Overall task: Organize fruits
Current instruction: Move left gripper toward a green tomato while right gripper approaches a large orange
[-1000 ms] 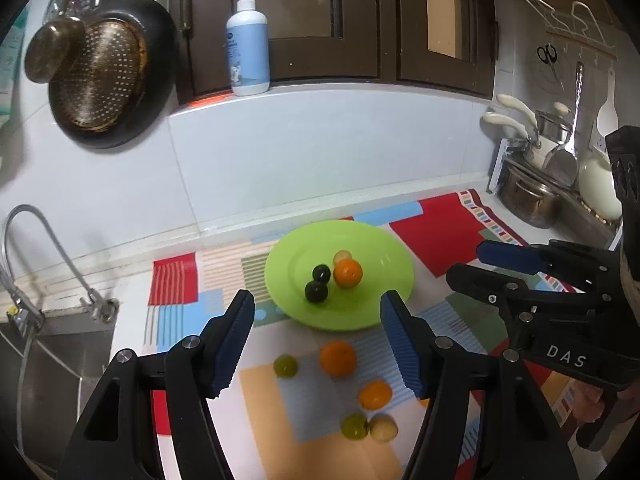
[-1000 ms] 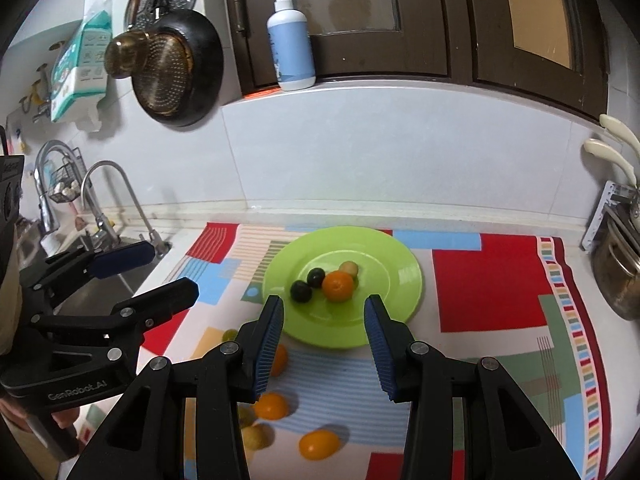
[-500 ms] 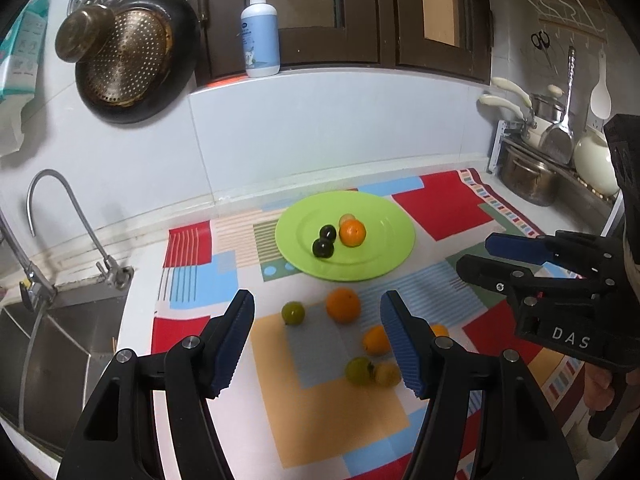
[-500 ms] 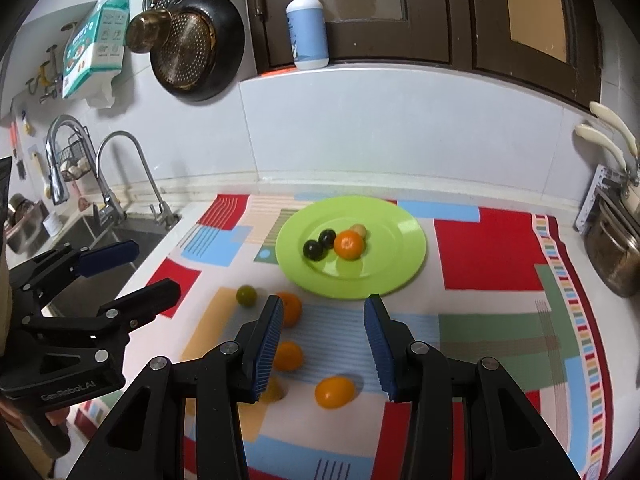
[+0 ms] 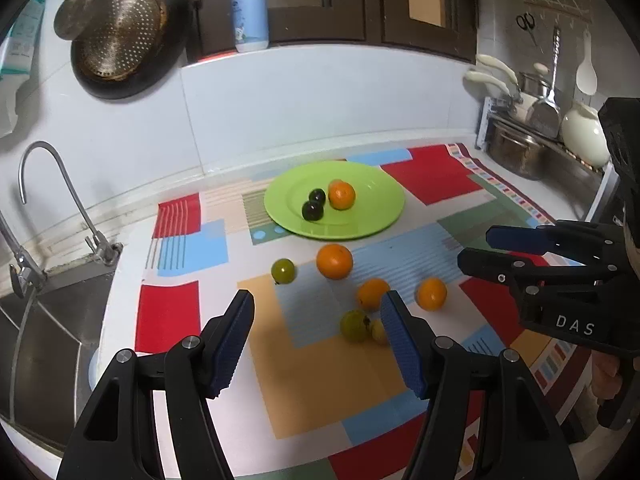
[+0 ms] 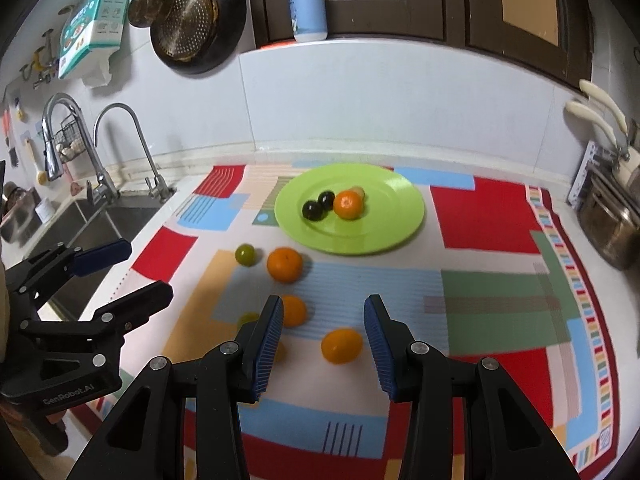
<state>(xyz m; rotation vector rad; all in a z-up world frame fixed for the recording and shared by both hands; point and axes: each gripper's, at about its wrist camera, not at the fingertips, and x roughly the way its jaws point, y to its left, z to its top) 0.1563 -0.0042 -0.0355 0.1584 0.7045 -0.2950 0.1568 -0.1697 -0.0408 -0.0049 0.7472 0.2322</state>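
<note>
A green plate [image 5: 372,184] [image 6: 396,200] at the back of the colourful mat holds two dark plums [image 5: 313,210] [image 6: 312,210], an orange [image 5: 342,195] [image 6: 349,205] and a small pale fruit behind it. Loose on the mat lie a big orange [image 5: 334,261] [image 6: 284,265], a green fruit [image 5: 283,270] [image 6: 245,254], two smaller oranges [image 5: 372,293] [image 5: 431,293], another green fruit [image 5: 354,325] and a yellowish one [image 5: 377,331]. My left gripper [image 5: 318,336] is open and empty above the mat's front. My right gripper [image 6: 324,340] is open and empty, above the front small orange [image 6: 342,345].
A sink [image 5: 44,312] with a tap [image 5: 60,192] lies left of the mat. Pots and utensils [image 5: 532,136] stand at the right. A pan [image 5: 124,36] hangs on the wall and a soap bottle [image 5: 250,8] stands on the ledge.
Both grippers have pulled back and up from the plate, so the loose fruits on the mat's front now show in full. Both stayed open and empty.
</note>
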